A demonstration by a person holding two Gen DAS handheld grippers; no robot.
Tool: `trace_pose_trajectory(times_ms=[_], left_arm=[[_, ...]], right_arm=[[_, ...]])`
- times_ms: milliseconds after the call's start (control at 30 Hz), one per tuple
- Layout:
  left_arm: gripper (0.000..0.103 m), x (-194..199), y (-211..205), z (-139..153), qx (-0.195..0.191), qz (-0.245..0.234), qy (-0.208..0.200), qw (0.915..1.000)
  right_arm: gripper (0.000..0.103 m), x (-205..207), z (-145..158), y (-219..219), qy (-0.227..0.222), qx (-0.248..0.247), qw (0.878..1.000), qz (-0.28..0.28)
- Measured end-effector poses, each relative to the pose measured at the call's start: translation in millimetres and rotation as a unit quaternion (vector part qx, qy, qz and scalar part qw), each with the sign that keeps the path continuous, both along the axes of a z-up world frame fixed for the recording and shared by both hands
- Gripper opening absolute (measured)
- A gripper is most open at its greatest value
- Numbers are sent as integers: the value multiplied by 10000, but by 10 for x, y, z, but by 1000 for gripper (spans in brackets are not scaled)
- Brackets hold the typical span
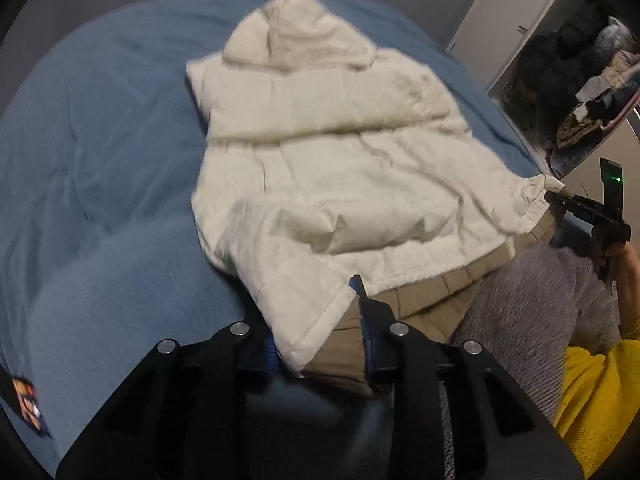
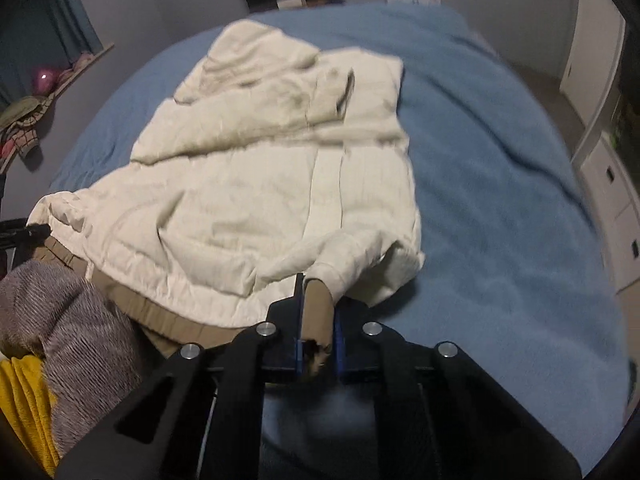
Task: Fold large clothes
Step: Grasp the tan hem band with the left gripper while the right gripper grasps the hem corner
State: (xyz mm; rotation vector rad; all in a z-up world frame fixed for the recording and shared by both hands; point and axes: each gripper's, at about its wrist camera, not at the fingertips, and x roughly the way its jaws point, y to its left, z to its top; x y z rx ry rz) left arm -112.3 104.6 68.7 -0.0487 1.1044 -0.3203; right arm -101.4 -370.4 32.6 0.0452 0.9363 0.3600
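Note:
A cream hooded quilted jacket with a tan lining lies on the blue bed cover, hood at the far end. My left gripper is shut on the jacket's near hem corner, cream shell and tan lining between its fingers. My right gripper is shut on the jacket's other hem corner, tan lining between its fingers. The right gripper also shows in the left wrist view, clamped on the corner at the right. The left gripper's tip shows in the right wrist view at the left edge.
A grey knitted garment and a yellow one lie at the near edge by the hem. An open wardrobe full of clothes stands to the right. White drawers stand beside the bed. The blue cover spreads wide around the jacket.

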Motion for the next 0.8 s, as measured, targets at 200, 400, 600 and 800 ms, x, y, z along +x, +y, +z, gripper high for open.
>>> trace_pose_trajectory(times_ms=[200, 400, 600, 800], left_arm=[[29, 465, 38, 487, -222, 56, -612, 9979], [29, 1150, 147, 830, -379, 445, -1217, 9908], [29, 1880, 323, 748, -723, 1233, -1549, 9775], [30, 2508, 351, 548, -544, 1502, -1643, 9734]], right_arm=[[8, 367, 552, -13, -660, -15, 9978, -95], [7, 982, 1043, 29, -1384, 190, 9893, -424], [7, 1706, 1135, 43, -1727, 584, 9778, -1032], [7, 2383, 988, 132, -1793, 746, 9704, -1434]])
